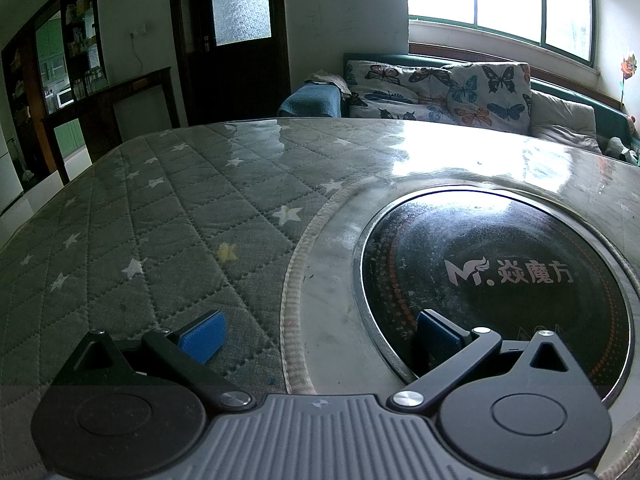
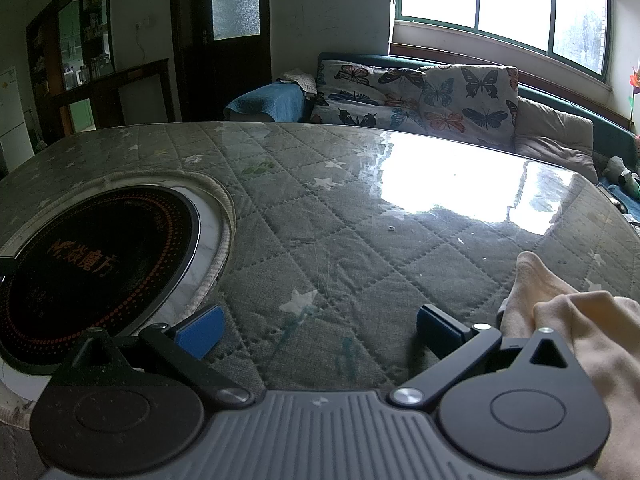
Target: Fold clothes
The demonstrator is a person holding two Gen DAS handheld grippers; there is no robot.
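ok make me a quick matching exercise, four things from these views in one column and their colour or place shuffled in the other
Things:
1. cloth
2. round cooktop
3. gripper pads
4. cushions

Descriptions:
A. butterfly print, on the sofa behind the table
B. blue
C. pale beige, by the right gripper, on its right side
D. black, set into the table

Pairs: 1-C, 2-D, 3-B, 4-A

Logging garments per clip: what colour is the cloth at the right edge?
Pale cream or beige, plain, no visible pattern: the cloth shows only in the right wrist view.
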